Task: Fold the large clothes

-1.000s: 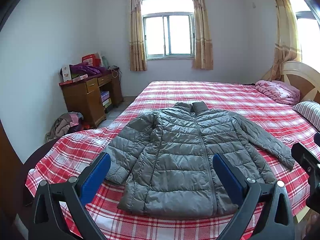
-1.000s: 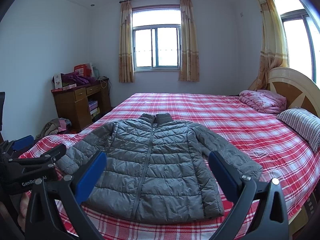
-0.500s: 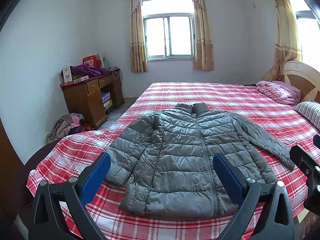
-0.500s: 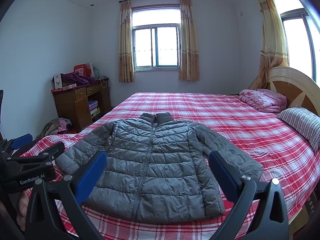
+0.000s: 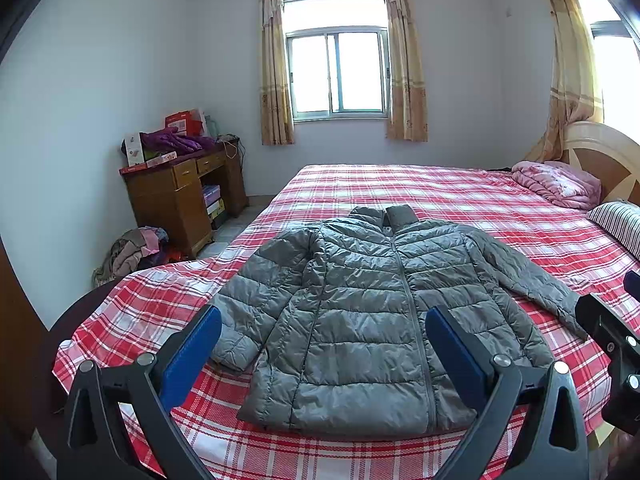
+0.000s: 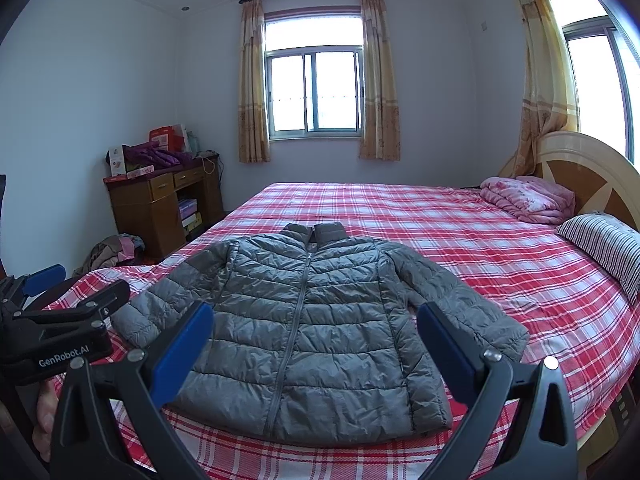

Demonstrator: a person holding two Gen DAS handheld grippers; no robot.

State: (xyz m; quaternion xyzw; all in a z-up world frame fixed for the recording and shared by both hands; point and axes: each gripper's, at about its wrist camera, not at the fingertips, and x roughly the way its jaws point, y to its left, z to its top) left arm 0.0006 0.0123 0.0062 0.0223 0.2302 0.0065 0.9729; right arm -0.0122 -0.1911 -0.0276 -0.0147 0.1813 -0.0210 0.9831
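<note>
Bed [image 5: 400, 184] with red plaid sheet fills most of the room; its near edge runs just under both grippers, its left edge borders a strip of tiled floor [image 5: 236, 224]. Grey quilted jacket [image 5: 360, 312] lies flat on the near half of the bed, zipped, collar pointing toward the window [image 5: 338, 74], hem close to the near mattress edge. Both sleeves spread outward: left sleeve ends near the bed's rounded near-left corner, right sleeve angles out toward the right side. Bare plaid sheet lies beyond the collar and to the right of the jacket as far as the headboard [image 6: 592, 172]. Wooden desk [image 5: 180, 196] stands against the left wall, well apart from the bed, piled with boxes and purple cloth; a clothes heap [image 5: 132, 250] sits on the floor beside it. Folded pink quilt [image 6: 528, 198] and striped pillow [image 6: 604, 248] rest at the head end, well away from the jacket. Left gripper [image 5: 320, 348] is held level above the near edge, fingers [image 5: 192, 354] spread wide, holding nothing, framing the jacket's lower body. Right gripper [image 6: 314, 338] sits just beside it, same pose, fingers [image 6: 184, 346] likewise spread apart and empty, not touching the fabric.
</note>
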